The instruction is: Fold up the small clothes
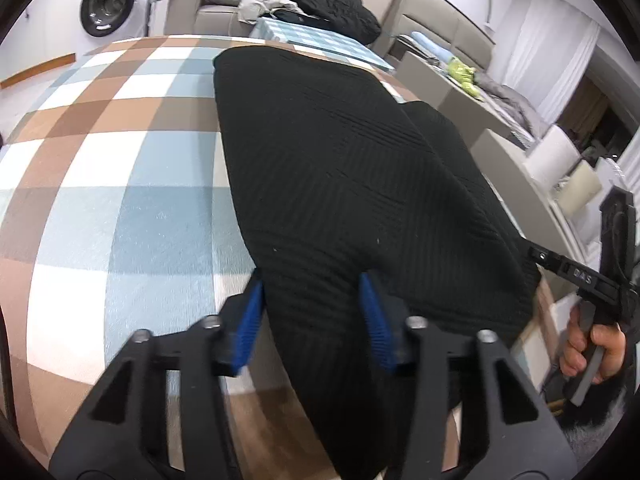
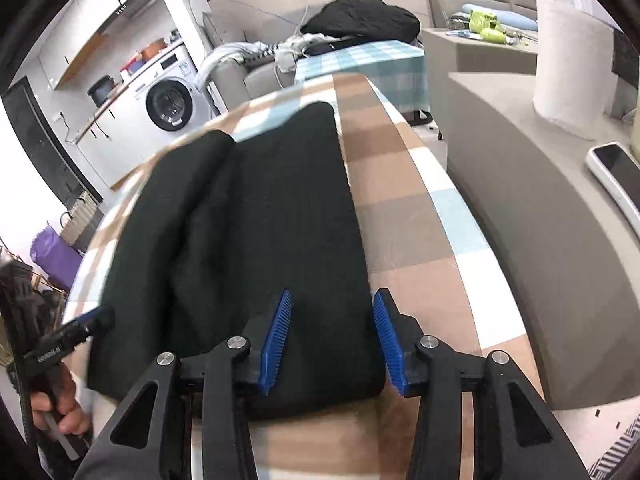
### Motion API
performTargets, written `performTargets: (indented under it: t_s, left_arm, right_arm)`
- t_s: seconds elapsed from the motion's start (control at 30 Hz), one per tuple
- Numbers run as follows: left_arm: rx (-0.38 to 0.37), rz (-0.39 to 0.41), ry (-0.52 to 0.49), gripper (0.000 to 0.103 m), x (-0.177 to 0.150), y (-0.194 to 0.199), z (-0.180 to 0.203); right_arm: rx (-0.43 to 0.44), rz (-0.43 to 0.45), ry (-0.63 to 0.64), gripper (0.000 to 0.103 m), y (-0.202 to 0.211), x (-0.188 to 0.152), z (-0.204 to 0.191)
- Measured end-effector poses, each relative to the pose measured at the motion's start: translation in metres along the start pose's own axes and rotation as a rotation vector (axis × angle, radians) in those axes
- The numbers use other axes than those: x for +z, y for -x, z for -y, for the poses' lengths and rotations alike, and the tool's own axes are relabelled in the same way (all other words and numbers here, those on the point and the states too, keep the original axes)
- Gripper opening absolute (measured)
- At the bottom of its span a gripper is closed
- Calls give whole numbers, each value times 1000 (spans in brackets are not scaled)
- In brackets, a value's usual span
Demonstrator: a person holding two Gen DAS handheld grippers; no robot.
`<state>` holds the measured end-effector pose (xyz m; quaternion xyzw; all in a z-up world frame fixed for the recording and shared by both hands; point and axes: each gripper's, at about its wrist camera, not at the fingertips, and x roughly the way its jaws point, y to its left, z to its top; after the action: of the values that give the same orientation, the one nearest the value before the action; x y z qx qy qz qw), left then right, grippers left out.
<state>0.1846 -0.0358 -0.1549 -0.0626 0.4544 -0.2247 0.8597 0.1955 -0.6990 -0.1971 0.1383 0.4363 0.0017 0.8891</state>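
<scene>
A black ribbed-knit garment (image 1: 340, 184) lies folded on a table under a brown, blue and white checked tablecloth (image 1: 120, 200), its long side running from near to far. The left gripper (image 1: 312, 312) straddles the garment's near left edge, blue pads (image 1: 250, 320) partly apart and not visibly pinching the cloth. The right gripper (image 2: 332, 336) stands over the near right corner, jaws partly open, nothing held. A washing machine (image 2: 170, 102) stands far left.
</scene>
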Motion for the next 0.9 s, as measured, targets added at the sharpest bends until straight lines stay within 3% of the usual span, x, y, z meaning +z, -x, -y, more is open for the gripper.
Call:
performTargets:
  t_s: [0.07,0.13,0.23,0.53,0.63,0.7,0.8,0.9]
  left_arm:
    - [22,16,-5,27,1,-1,3]
    - [37,27,-13,22,2,0,5]
    - [45,24,-15,20,1,2,0]
    - [92,51,65,20,0,24,-42]
    - [87,51,97,22,-1,27,-47]
    - [81,58,104,24,-2,30,-48]
    - [79,63,107,33,-3,36,-48]
    - [77,84,116,51,-5,44,-47]
  right_arm:
    - [14,-3,9,44,-11,5,-4]
    - [15,-5,17,41,-21,7,-9]
    - [22,-14,44,28,-25,4,-18]
    - [37,-46,103,26,-23,-25,-68]
    - [45,-56,99,28,-20,-25,-69]
    - [53,-25,100,37,-9,-19,-67]
    - [94,45,113,41,12,-13,-71]
    - [200,48,145,41,18,-12,-89]
